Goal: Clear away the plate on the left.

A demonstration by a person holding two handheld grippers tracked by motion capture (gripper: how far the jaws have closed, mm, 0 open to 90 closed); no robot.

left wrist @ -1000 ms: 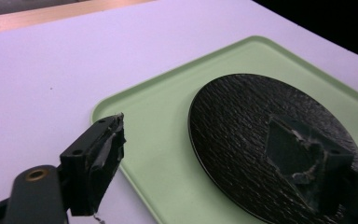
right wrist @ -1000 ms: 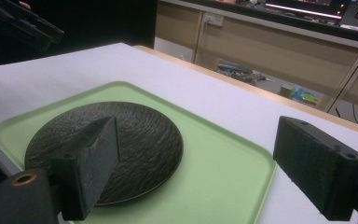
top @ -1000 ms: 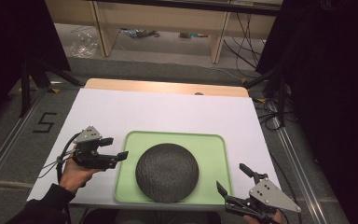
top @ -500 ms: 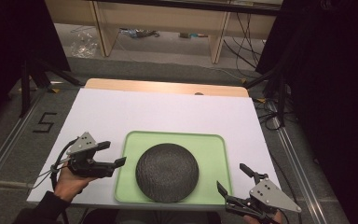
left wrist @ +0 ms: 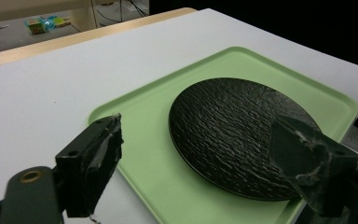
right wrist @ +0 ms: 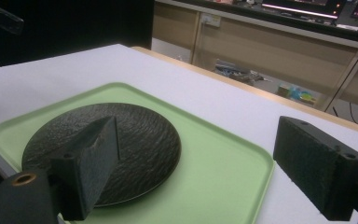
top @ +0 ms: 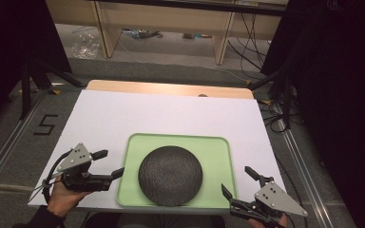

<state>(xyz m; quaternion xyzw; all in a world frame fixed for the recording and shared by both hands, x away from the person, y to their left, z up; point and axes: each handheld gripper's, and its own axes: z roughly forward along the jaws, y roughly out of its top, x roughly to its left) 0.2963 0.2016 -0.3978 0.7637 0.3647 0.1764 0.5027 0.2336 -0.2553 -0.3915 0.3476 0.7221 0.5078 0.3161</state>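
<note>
Flanking a green tray (top: 218,147) at the near edge of a white counter (top: 123,114), two hand-held grippers frame a dark, rough-textured round plate (top: 170,175) lying flat in the tray, slightly toward its near side. The left gripper (top: 108,164) sits just off the tray's left rim with its fingers (left wrist: 93,158) spread wide and empty, the plate showing between them in the left gripper view. The right gripper (top: 237,183) waits off the tray's near right corner, its fingers (right wrist: 324,168) equally wide apart and holding nothing.

The work appears to be at the approach stage: both tools are lined up on the tray, neither touching it. A next move would likely call for each gripper to close in on a rim and bite it evenly, so the plate does not slide.

Compared with a second ago, the left gripper has dropped back toward the counter's near edge, away from the tray's far left corner; the right one has hardly shifted.
</note>
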